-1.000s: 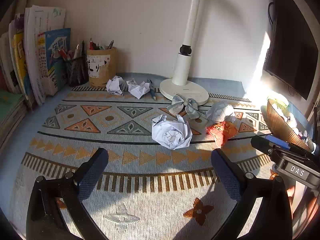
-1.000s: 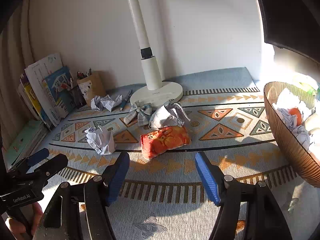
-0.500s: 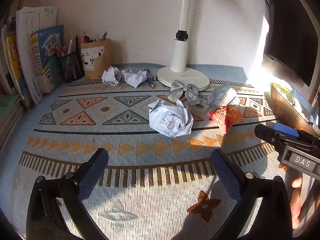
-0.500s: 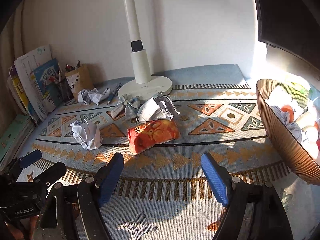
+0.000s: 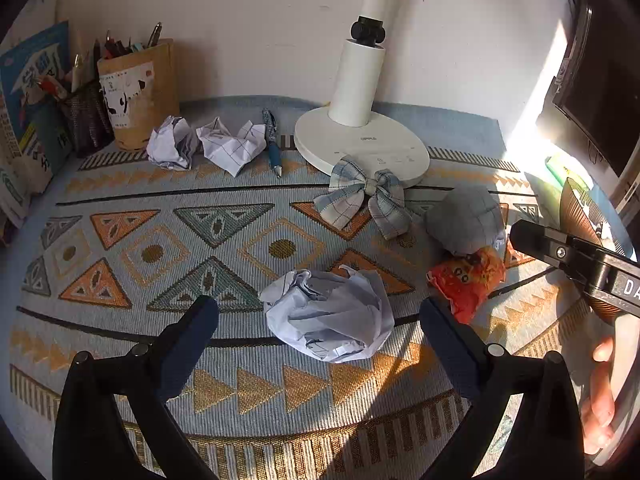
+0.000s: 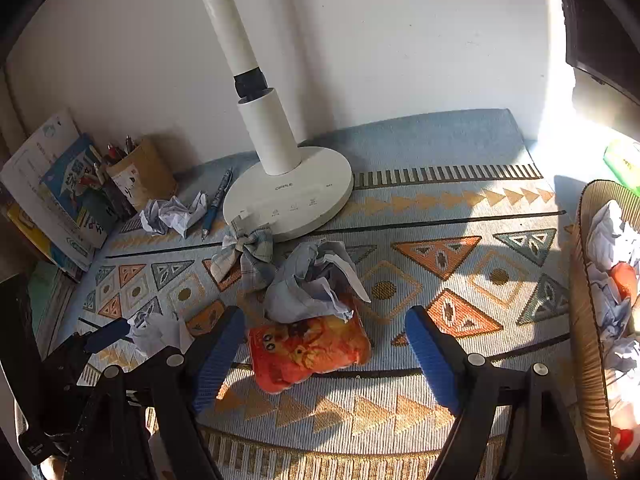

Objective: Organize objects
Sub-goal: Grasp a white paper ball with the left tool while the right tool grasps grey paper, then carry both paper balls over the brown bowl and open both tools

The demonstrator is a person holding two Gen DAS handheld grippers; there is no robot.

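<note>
My left gripper (image 5: 320, 320) is open, its fingers on either side of a crumpled white paper ball (image 5: 328, 316) on the patterned mat (image 5: 120, 320). My right gripper (image 6: 324, 344) is open around an orange snack packet (image 6: 308, 348), which also shows in the left wrist view (image 5: 466, 282). Another crumpled paper (image 6: 308, 284) lies just behind the packet. A plaid bow (image 5: 364, 198) rests by the lamp base (image 5: 360, 144). Two more paper balls (image 5: 172, 144) and a blue pen (image 5: 272, 144) lie near the pen holder (image 5: 138, 88).
A woven brown basket (image 6: 588, 320) holding crumpled papers and small items stands at the right. Books (image 6: 56, 192) lean at the left by a dark mesh pen cup (image 5: 86, 120). A dark monitor (image 5: 600, 80) is at the back right. The wall is behind.
Both grippers have moved forward and down towards the mat. The paper ball now lies between the left fingers, the orange packet between the right fingers. Both stay open.
</note>
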